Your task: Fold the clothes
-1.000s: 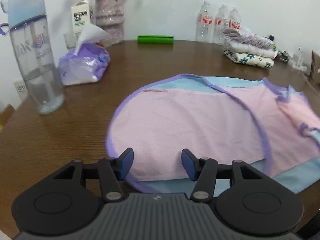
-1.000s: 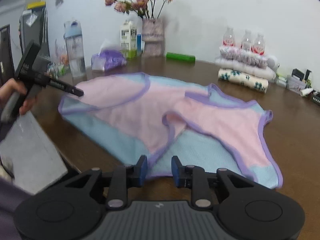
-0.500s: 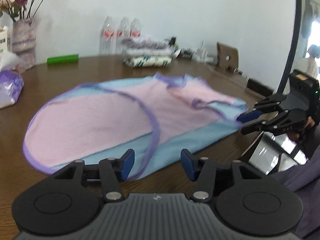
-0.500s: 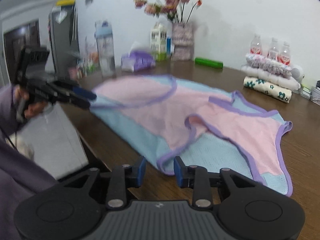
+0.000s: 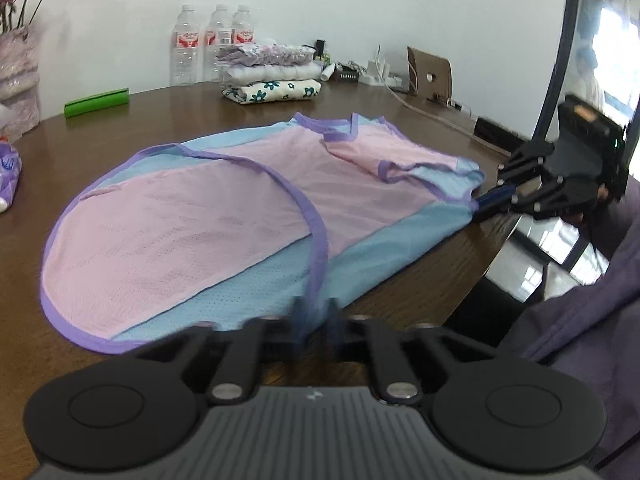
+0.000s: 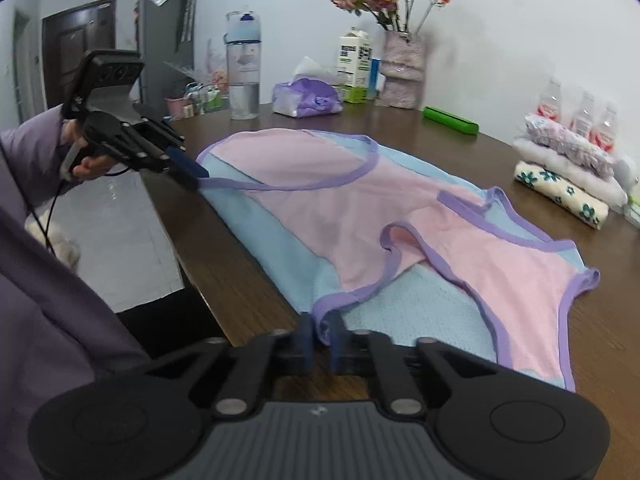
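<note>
A pink and light-blue garment point(image 5: 240, 208) with purple trim lies spread flat on the brown table point(image 5: 100, 140). In the left wrist view my left gripper point(image 5: 316, 320) is at the near edge, its jaws closing onto the purple-trimmed hem with the cloth pinched between the pads. My right gripper point(image 5: 482, 202) shows at the far right, nipping the garment's blue corner. In the right wrist view the right gripper point(image 6: 320, 338) is closing on a purple-edged fold of the garment point(image 6: 360, 200). There the left gripper point(image 6: 192, 170), held by a hand, grips the far edge.
A stack of folded clothes point(image 5: 272, 80) sits at the back beside water bottles point(image 5: 212, 40) and a green box point(image 5: 98, 102). A vase point(image 6: 402, 68), milk carton point(image 6: 354, 66), tissue pack point(image 6: 308, 96) and tall bottle point(image 6: 242, 72) line the far side. A purple sleeve point(image 6: 60, 320) hangs past the table edge.
Both grippers went from open to shut on the garment's edges. The left wrist view swung rightward across the garment, bringing the right gripper into sight.
</note>
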A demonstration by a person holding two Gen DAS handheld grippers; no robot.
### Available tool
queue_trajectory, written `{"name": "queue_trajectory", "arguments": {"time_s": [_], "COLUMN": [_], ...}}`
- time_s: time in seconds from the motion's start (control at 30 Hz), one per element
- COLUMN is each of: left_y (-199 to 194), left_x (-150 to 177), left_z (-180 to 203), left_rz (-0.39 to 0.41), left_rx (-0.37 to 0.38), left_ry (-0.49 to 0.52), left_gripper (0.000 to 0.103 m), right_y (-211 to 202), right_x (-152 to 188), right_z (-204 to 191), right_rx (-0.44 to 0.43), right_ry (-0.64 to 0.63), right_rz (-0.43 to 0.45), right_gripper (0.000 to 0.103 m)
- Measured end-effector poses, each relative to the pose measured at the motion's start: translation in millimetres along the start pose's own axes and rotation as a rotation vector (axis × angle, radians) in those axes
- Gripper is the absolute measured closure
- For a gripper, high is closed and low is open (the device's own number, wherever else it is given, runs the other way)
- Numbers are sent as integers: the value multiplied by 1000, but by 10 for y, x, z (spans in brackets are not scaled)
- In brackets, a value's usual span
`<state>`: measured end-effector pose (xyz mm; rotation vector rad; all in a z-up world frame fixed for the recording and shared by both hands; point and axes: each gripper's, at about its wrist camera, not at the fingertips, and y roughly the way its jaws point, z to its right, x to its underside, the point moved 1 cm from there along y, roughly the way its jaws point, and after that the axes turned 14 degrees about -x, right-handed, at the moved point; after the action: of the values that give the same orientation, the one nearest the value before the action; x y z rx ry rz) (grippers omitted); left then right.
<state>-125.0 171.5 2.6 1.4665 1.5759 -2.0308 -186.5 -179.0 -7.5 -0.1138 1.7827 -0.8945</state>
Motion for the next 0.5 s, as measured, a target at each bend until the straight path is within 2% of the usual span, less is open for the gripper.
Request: {"name": "queue_trajectory", "arguments": {"time_s": [0.1, 0.2, 0.3, 0.33, 0.4, 0.43, 0.47, 0.5], "left_y": [-30, 16, 294, 422, 525, 553, 581, 543], "left_x": [-97, -335, -631, -714, -769, -779, -790, -766], "left_z": [-97, -321, -508, -576, -669, -708, -748, -767], "left_rz": [31, 65, 16, -5, -34, -46, -59, -56], "left_rx": [19, 12, -115, -184, -230, -238, -247, -253], "left_ry": [-26, -92, -93, -102, -126, -138, -150, -157], "left_gripper": [101, 101, 100, 100, 98, 91, 80, 72], "right_y": [-75, -107, 9, 93, 264, 289, 219, 109], "right_x": [-115, -314, -570, -647, -752, -781, -774, -751], "right_z": [138, 430, 854, 1000, 1225, 1258, 1238, 1203], "right_rx": [-20, 23, 91, 119, 186, 223, 239, 243], "right_ry": [31, 54, 68, 77, 105, 92, 66, 38], "right_rz": [58, 108, 115, 104, 41, 8, 5, 15], "right_gripper": [102, 102, 102, 98, 90, 90, 89, 83]}}
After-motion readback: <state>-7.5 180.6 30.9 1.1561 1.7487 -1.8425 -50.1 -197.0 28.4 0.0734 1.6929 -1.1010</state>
